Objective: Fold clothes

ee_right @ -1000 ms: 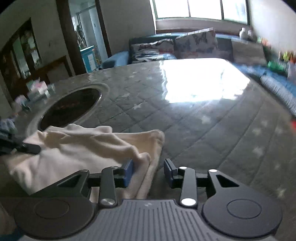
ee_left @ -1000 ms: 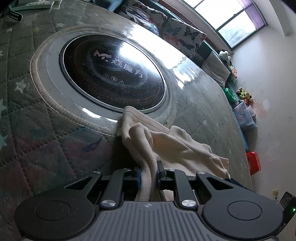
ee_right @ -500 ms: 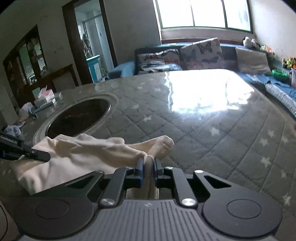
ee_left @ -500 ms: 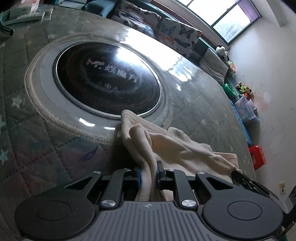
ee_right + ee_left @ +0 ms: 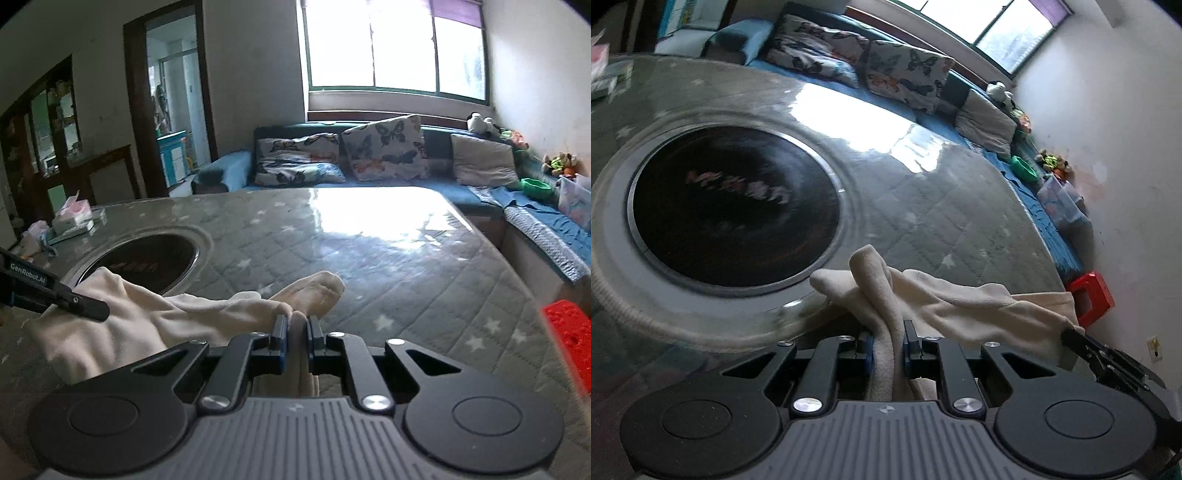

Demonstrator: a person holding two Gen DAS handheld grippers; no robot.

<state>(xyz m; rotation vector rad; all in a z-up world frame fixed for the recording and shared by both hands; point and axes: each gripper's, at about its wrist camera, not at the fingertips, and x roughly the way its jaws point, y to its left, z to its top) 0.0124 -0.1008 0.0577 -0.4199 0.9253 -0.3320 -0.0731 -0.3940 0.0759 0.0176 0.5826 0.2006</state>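
A cream fleece garment hangs stretched between both grippers above the grey quilted table. My left gripper is shut on one bunched end of the cloth. In the right wrist view my right gripper is shut on the other end of the garment, whose folds bulge out past the fingers. The other gripper shows at the left edge of the right wrist view, and at the right edge of the left wrist view.
A round black cooktop is sunk into the table left of the cloth. A tissue box sits at the far left corner. Sofa cushions line the far side. A red stool stands on the floor to the right.
Both grippers have lifted the garment off the table and it now hangs between them. A second ago the right gripper was open beside the cloth; it shut on it half a second ago.
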